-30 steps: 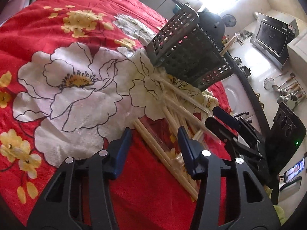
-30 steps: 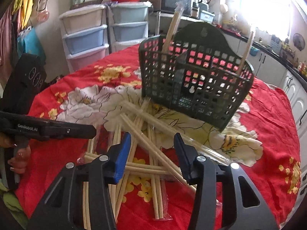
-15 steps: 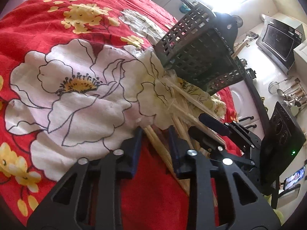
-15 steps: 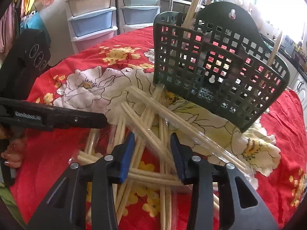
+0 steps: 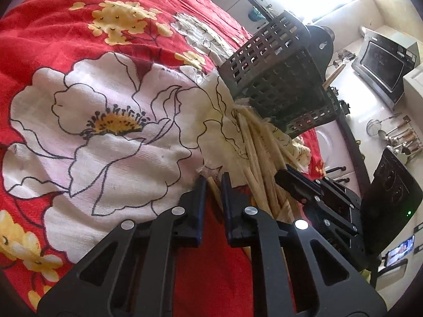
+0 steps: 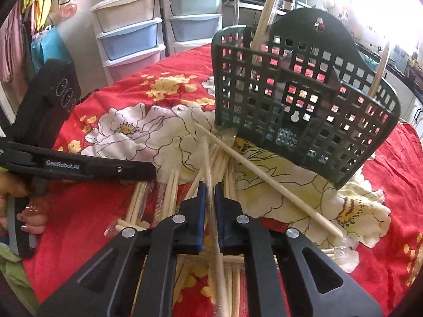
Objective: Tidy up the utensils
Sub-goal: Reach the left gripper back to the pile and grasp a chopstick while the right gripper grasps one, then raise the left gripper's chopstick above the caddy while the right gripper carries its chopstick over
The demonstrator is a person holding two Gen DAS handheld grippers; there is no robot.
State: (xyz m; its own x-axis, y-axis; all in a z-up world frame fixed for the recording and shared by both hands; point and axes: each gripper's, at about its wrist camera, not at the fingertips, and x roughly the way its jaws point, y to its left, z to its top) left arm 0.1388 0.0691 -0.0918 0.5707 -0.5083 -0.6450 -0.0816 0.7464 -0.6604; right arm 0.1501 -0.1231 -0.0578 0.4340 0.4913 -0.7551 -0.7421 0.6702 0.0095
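A loose pile of wooden chopsticks (image 5: 259, 145) (image 6: 171, 192), some in clear wrappers, lies on the red flowered tablecloth (image 5: 105, 119) in front of a dark green lattice utensil basket (image 5: 277, 84) (image 6: 304, 100). A few chopsticks (image 6: 264, 8) stand in the basket. My left gripper (image 5: 213, 178) (image 6: 148, 170) is at the pile's left end, its jaws closing on one chopstick (image 5: 215, 192). My right gripper (image 6: 209, 185) (image 5: 283, 177) is over the middle of the pile, its jaws closing tight on a wrapped chopstick pair (image 6: 207, 158). One long chopstick (image 6: 264, 182) lies slantwise beside the basket.
A person's hand (image 6: 29, 214) holds the left gripper's handle at the table's near left edge. Plastic drawer units (image 6: 127, 39) stand behind the table. A microwave (image 5: 383, 66) and hanging kitchen tools sit off to the right, beyond the table edge.
Both grippers' jaws have narrowed from wide apart to almost together, each now on chopsticks. The right gripper has come lower and closer to the pile, and the left has edged in towards the pile's end.
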